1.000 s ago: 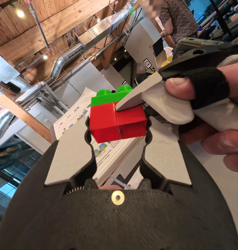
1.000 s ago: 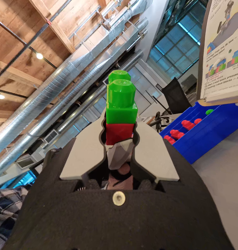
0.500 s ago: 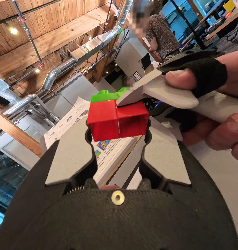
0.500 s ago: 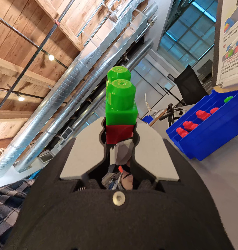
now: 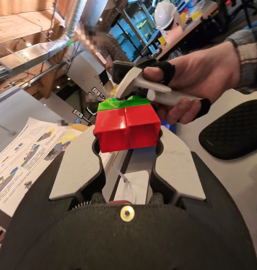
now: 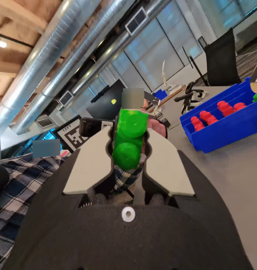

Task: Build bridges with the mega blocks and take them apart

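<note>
A: Where is the block assembly?
B: It is held in the air, above the grey table (image 6: 212, 168). It consists of two red blocks (image 5: 127, 128) set side by side, bridged by one green block (image 5: 123, 104) pressed onto their tops.

A: How do the fingers of the left gripper (image 5: 127, 135) stand?
B: Fairly wide, with a pad against each outer wall of the red pair; the pair fills the span between them.

A: And the right gripper (image 6: 128, 140)?
B: Narrower. In its own view the studded top of the green block fills the space between its fingers. Whether the pads press on the block cannot be told: the frame is blurred. In the left wrist view, one grey finger (image 5: 127, 81) of that gripper points down at the green block from above the assembly, gripped by a hand (image 5: 197, 81).

A: What surrounds the assembly?
B: To its left, an instruction sheet (image 5: 22, 153); beyond it in the right wrist view, a blue bin (image 6: 227, 131) on the table holds loose red blocks (image 6: 208, 118).
</note>
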Demonstrator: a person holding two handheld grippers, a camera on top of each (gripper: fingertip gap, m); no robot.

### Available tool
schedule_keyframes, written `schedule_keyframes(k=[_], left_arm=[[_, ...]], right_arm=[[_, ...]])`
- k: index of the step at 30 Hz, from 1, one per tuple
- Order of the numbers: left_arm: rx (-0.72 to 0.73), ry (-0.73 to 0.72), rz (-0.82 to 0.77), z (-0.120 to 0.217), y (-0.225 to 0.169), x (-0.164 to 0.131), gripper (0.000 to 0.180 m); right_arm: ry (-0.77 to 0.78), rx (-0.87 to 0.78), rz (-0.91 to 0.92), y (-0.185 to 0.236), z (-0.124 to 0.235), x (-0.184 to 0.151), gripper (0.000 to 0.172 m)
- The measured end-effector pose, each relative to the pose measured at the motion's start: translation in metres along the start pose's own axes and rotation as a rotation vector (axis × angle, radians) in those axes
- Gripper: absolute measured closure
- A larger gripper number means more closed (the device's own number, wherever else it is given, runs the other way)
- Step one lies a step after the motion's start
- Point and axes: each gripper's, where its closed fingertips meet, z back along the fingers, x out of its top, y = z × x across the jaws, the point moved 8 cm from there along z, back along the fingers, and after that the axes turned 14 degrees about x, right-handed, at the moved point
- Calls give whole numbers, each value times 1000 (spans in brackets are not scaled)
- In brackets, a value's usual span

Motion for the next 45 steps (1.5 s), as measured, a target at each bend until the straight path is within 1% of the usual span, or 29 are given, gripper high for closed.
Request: schedule_keyframes(k=[1,3,6,8,16,22,23,25,26,27,33,34,35,38,40,42,45], left_arm=[[-15,-7,-9,0,-1,3,106],[1,-6,-27,0,0,5,106],[4,-59,9,1,-1,12,103],[9,-50,9,0,-3,15,102],[-25,-69,30,2,-6,21,104],[-77,-94,56,4,-7,22,103],[-71,-91,51,3,-8,21,102],[-81,-97,44,0,-13,20,90],[-110,-97,32,0,-17,21,97],[-102,-93,20,-1,-19,21,97],[-125,-65,18,-2,-20,22,99],[-142,-68,31,-1,-20,24,99],[-159,-74,45,0,-19,26,99],[-230,-82,78,2,-17,27,99],[-258,-84,98,1,-16,26,98],[-239,-82,105,-1,-14,27,98],[-122,-103,76,0,-9,27,99]], right_arm=[[4,1,4,1,-2,-1,133],[-36,14,7,2,-2,-1,135],[-86,52,6,0,-3,-7,135],[-108,67,21,0,-2,-10,134],[-77,126,-6,2,1,-12,134],[-31,118,-27,6,4,-11,135],[-44,123,-33,6,4,-11,136],[-39,138,-49,5,2,-14,135],[-42,145,-50,5,2,-14,135],[-44,149,-53,5,3,-14,135],[-5,146,-38,6,7,-15,135],[11,155,-30,8,7,-15,131],[39,167,-40,10,7,-17,122],[117,187,-56,13,5,-22,132],[153,150,-25,14,6,-22,133],[119,146,-15,16,7,-19,134],[25,120,25,19,10,-16,135]])
